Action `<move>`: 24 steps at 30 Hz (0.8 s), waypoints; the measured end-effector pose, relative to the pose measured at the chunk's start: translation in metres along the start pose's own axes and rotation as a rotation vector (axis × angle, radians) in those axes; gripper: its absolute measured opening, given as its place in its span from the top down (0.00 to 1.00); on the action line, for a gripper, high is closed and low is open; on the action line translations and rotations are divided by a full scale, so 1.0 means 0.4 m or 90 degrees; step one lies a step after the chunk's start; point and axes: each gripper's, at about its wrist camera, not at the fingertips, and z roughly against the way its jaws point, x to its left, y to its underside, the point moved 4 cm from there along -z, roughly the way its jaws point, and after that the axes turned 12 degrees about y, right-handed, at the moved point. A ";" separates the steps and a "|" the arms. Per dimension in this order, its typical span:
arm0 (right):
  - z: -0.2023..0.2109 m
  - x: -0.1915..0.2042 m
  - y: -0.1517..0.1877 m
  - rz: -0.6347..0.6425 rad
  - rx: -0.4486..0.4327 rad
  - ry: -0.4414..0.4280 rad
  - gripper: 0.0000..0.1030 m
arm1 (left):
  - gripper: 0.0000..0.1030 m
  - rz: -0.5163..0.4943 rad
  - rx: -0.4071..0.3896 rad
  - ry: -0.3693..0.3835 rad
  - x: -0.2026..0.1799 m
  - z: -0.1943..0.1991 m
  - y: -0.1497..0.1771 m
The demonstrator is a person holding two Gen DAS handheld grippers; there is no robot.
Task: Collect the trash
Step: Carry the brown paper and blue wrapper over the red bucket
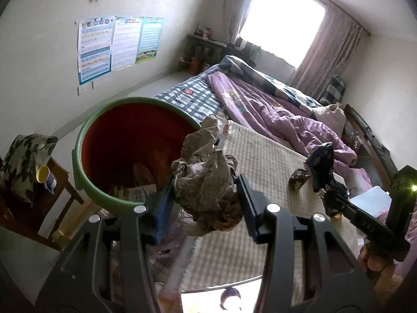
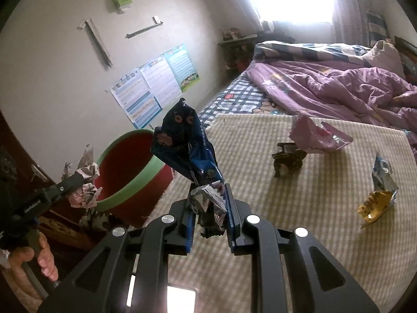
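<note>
Left gripper (image 1: 206, 195) clamped on a crumpled brownish paper wad (image 1: 208, 177), held up in the air right at the near rim of the red bucket with the green rim (image 1: 86, 140), not inside it. Bucket sits on the floor beside the bed, some scraps already at its bottom. Right gripper (image 2: 209, 208) nearly closed, pinching a dark blue snack wrapper (image 2: 185, 146) by its lower end; wrapper stands up above the fingers, over the checked beige mat (image 2: 286, 208), bucket just beyond it to the left. On the mat: pink wrapper (image 2: 318, 135) touching a small dark figurine (image 2: 289, 159), a blue-white wrapper (image 2: 383, 174) and a yellow wrapper (image 2: 375, 206) close together near the right edge. Purple quilt (image 2: 338, 86) bunched behind the mat. Person's hand (image 2: 34, 260) on the left gripper's handle.
</note>
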 end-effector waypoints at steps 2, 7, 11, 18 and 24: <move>-0.001 0.013 0.001 -0.003 -0.002 0.005 0.81 | 0.56 -0.003 0.002 0.003 0.013 -0.003 -0.007; -0.005 0.054 0.001 -0.010 -0.007 0.016 0.81 | 0.56 -0.006 0.005 0.011 0.051 0.000 -0.020; -0.006 0.081 0.001 -0.013 -0.012 0.023 0.81 | 0.56 -0.009 0.009 0.018 0.079 0.000 -0.031; -0.007 0.107 0.000 -0.018 -0.017 0.033 0.81 | 0.56 -0.014 0.016 0.031 0.108 -0.004 -0.042; -0.005 0.121 0.001 -0.024 -0.021 0.040 0.81 | 0.56 -0.016 0.020 0.037 0.128 -0.007 -0.051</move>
